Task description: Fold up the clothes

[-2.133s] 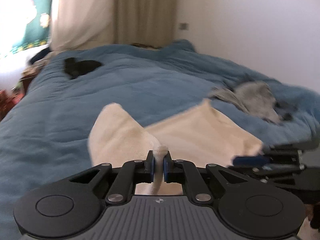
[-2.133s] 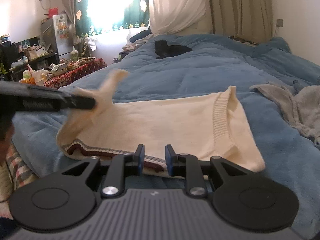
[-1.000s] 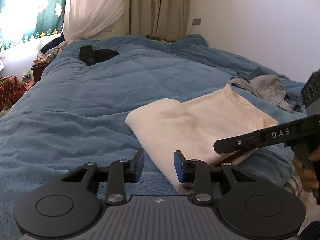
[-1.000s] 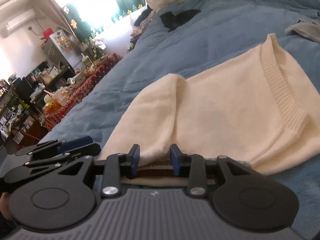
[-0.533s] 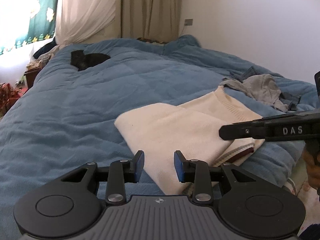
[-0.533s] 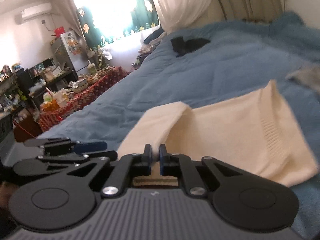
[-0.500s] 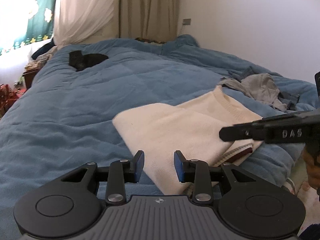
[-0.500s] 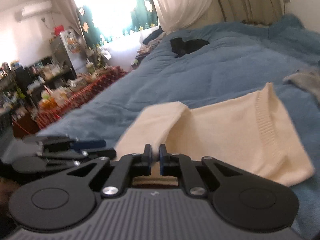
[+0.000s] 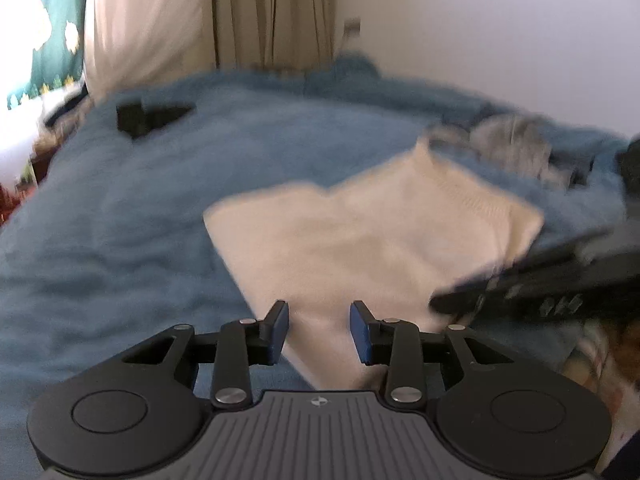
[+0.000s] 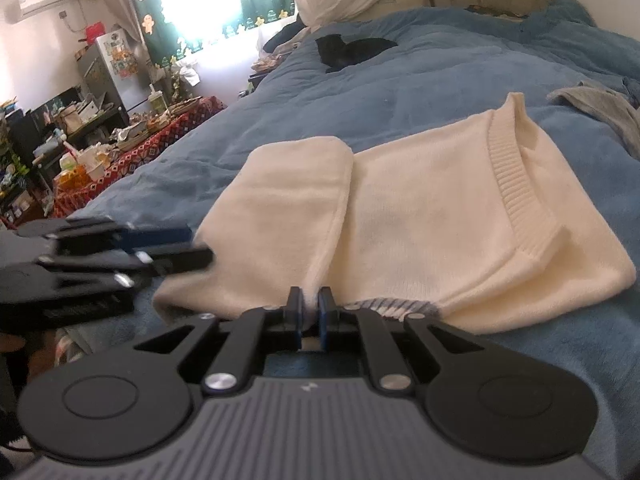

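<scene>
Your left gripper (image 9: 319, 326) holds its fingers spread apart with nothing between them, positioned over the near left edge of the cream sweater (image 10: 420, 216). The sweater lies flat on the blue duvet (image 10: 440, 76) near the bed's front edge, with one side panel folded over onto the body and the ribbed neckband toward the right. Your right gripper (image 10: 308, 312) has its fingers pressed together on the sweater's near hem, at the foot of the folded panel's edge. A black garment (image 10: 352, 49) lies well apart near the far left of the bed. Grey clothing (image 10: 600, 110) lies on the duvet to the sweater's right.
</scene>
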`<state>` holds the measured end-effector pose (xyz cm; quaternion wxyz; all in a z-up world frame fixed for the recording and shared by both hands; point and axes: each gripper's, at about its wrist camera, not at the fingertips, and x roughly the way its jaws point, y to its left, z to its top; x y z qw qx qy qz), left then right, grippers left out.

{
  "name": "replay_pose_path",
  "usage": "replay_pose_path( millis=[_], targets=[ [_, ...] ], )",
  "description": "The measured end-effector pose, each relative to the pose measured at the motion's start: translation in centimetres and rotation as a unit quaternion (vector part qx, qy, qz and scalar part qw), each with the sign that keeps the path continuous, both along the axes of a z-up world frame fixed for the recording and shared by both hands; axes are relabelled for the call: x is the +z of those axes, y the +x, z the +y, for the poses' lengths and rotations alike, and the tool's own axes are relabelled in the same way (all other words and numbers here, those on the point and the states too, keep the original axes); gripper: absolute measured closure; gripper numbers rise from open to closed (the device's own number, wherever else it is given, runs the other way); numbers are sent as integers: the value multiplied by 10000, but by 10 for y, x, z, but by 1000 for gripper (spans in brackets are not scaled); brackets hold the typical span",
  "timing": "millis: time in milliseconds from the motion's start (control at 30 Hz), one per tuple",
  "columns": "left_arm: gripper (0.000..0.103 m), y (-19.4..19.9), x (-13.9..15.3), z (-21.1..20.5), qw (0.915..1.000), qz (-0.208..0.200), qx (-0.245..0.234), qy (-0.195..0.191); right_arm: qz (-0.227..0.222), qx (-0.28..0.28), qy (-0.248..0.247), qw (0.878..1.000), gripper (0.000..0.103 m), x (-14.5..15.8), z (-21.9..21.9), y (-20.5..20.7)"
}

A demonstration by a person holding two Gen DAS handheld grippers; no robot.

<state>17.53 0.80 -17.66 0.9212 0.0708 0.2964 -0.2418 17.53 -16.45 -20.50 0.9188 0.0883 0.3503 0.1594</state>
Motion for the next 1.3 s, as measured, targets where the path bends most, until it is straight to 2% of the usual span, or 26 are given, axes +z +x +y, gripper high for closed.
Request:
replay_pose_path(
  millis=[167,200,333,500,600,733,767,900,1000,1167,1300],
  targets=[
    [68,7,-8,6,9994,214,93,-237,37,-29,-65,10000,90,8,-5,0],
    [68,7,-7,7,9994,230,93,-258,-52,-38,-184,9998,87,14,-5,-2],
    [71,8,0,8,9990,273,54,-344,-559,155,-771,9953,87,37,8,1],
    [72,22,17,23,9935,528,71,-1008,-688,521,-679,9940,87,53,22,27],
    [80,36,24,30,9900,603,127,-1269,-534,714,-516,9947,87,48,29,47],
    [95,61,18,30,9900,727,244,-1185,-190,697,-543,9959,89,21,32,62],
    [96,67,13,29,9900,797,244,-1138,-171,686,-573,9959,93,16,31,62],
    [96,77,-10,18,9909,1077,122,-792,-101,663,-615,9959,96,3,26,62],
    [96,76,-16,13,9925,1054,80,-605,-47,691,-622,9957,98,-3,24,63],
    [96,81,4,17,9913,1023,124,-814,-127,684,-488,9964,96,10,22,65],
    [96,97,7,11,9915,1007,60,-820,-120,658,-503,9965,93,14,22,67]
  ],
)
